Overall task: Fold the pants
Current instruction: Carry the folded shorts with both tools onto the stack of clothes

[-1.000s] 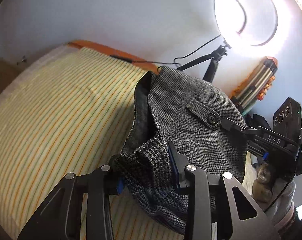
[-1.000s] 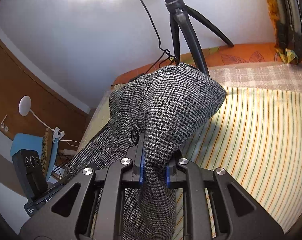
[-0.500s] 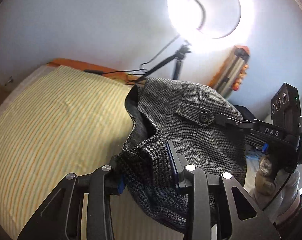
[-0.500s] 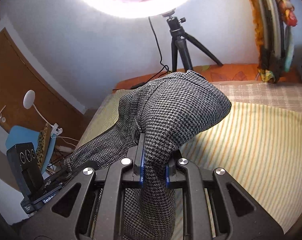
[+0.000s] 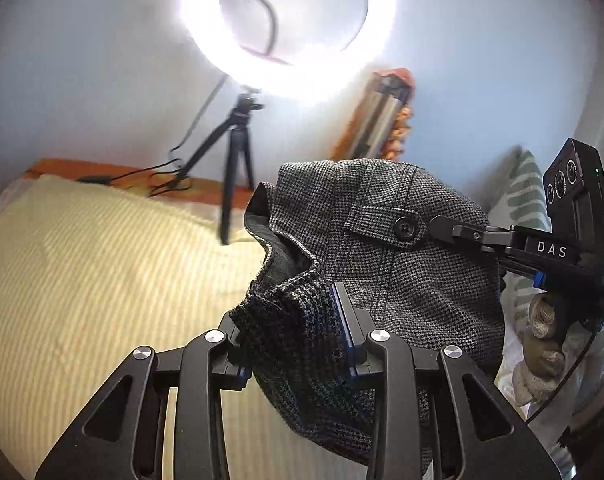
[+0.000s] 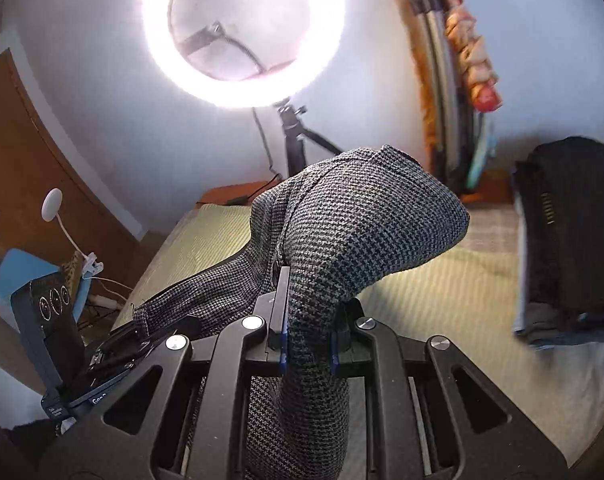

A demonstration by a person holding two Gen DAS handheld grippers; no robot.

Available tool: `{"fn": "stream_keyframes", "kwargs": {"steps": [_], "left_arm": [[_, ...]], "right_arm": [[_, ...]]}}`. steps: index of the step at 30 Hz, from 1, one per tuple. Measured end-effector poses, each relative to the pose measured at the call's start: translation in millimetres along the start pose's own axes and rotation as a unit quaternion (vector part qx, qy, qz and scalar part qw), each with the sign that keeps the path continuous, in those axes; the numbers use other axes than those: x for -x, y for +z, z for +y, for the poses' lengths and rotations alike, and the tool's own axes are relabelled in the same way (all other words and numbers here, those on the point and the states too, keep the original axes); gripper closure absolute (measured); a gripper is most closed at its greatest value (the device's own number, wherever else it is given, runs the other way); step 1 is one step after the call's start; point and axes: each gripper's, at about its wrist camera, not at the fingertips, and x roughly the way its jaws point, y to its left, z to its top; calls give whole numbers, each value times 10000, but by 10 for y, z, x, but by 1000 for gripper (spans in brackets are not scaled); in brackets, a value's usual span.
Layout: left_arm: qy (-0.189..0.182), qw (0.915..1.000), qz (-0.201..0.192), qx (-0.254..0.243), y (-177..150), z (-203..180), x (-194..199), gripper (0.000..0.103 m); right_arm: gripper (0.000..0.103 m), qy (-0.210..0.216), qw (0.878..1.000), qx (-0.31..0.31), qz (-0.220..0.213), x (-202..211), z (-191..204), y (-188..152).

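The grey houndstooth pants (image 5: 402, 264) hang in the air between both grippers, above the yellow striped bed (image 5: 82, 280). My left gripper (image 5: 290, 336) is shut on a bunched edge of the waistband. My right gripper (image 6: 308, 320) is shut on another fold of the pants (image 6: 362, 232), which drape over its fingers. In the left wrist view the right gripper (image 5: 442, 224) shows at the right, next to the buttoned pocket flap (image 5: 406, 226). In the right wrist view the left gripper (image 6: 138, 332) shows at the lower left.
A lit ring light (image 5: 286, 28) on a black tripod (image 5: 234, 160) stands at the head of the bed. A stack of folded dark clothes (image 6: 570, 240) lies on the bed at the right. A wooden door (image 6: 30, 160) is at the left.
Both grippers have risen and tilted up with the pants, so the ring light now fills the top of both views. The folded stack has come into the right wrist view.
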Motion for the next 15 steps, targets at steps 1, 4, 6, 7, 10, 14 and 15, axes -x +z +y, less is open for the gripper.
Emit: {"fn": "stream_keyframes", "kwargs": {"steps": [1,4,6,7,10,14,15], "left_arm": [[-56,10000,-18,-27,22,-69,-27,71],[-238,9995,-97,-188,114,-390,-144,71],[-365,9989,-123,-273,167,-582,-238,71],[-425,9985,-140,-309,182,-680,-276,71],[-572,9972,-188,-434,257,-965,-427,71],[-746,9952,-284,-574,352,-1357,-654,71],[-780,9946,-305,-610,383,-1477,-733,71]], "right_arm": [[88,-68,10000,18,-46,102,-75,36],[88,-251,9996,48,-151,333,-268,127],[88,-394,9990,100,-206,485,-391,187],[88,-484,9985,130,-233,569,-465,226],[88,-710,9969,185,-297,795,-694,354],[88,-1009,9937,270,-406,1055,-960,566],[88,-1092,9927,323,-407,1106,-1035,631]]}}
